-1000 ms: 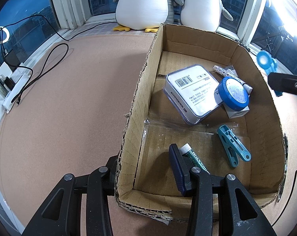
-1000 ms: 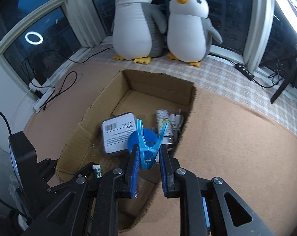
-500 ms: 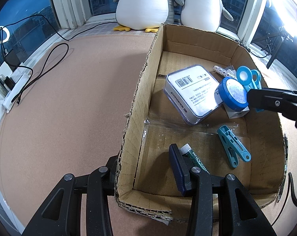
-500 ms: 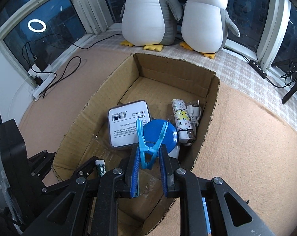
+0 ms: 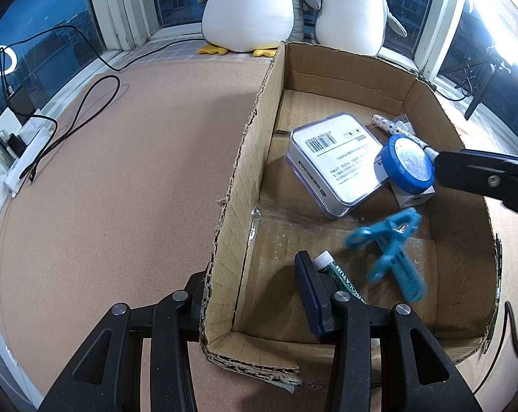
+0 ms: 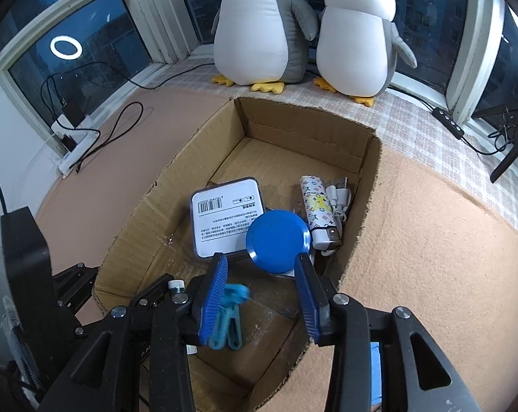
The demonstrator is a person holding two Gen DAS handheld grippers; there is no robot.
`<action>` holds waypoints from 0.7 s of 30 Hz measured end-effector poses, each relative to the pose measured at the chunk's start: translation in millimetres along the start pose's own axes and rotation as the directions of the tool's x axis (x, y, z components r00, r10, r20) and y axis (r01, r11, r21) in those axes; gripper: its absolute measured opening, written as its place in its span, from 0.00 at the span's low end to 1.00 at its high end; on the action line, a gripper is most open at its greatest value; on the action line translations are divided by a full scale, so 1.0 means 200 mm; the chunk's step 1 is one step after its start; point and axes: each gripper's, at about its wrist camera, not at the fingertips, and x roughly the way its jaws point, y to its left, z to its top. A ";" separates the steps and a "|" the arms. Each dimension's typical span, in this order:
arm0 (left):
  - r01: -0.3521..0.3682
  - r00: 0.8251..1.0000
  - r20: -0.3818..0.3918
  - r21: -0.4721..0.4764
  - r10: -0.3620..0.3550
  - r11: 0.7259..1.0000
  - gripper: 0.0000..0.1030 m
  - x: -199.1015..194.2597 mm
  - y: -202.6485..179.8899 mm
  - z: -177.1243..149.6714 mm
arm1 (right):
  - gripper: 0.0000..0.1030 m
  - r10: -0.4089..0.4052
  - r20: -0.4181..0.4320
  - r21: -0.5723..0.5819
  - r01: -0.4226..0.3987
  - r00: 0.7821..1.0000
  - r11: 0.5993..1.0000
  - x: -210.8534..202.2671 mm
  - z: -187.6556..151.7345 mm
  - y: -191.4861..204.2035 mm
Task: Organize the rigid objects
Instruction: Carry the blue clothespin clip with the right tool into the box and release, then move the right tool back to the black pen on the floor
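A brown carpeted floor (image 5: pixel 121 178) is carrying everything here, with two plush penguins (image 6: pixel 303 31) sitting by the window. On the carpet an open cardboard box (image 5: pixel 245 158) is standing, and the left gripper (image 5: pixel 255 295) is clamped on its near left wall, one finger outside and one finger (image 5: pixel 307 295) inside the box.

Inside, a flat white case with a barcode label (image 5: pixel 334 161) is lying toward the middle, and a round blue lid (image 6: pixel 278 240) is resting against its right edge. Just beside that, along the right wall, a patterned lighter (image 6: pixel 319 213) is lying with a coiled white cable (image 6: pixel 339 199). A small green tube (image 5: pixel 341 274) is lying near the left gripper's inner finger.

The right gripper (image 6: pixel 264 295) is hanging over the near part of the box; its jaws have just been opening and are standing apart with nothing pressed between them. Below them, blue clothespins (image 5: pixel 393 247) are showing as a blur over the box floor; I cannot tell whether they are resting there.
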 end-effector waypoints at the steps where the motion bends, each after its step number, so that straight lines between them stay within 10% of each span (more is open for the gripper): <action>1: 0.000 1.000 0.000 0.000 0.000 1.000 0.44 0.00 0.00 0.00 | 0.36 0.002 0.007 0.007 -0.002 1.000 1.000 -0.02 0.00 -0.01; 21: -0.001 1.000 0.000 0.000 0.001 1.000 0.44 -0.01 0.00 0.00 | 0.37 -0.117 -0.015 0.269 0.117 0.993 0.956 -0.35 -0.30 -0.58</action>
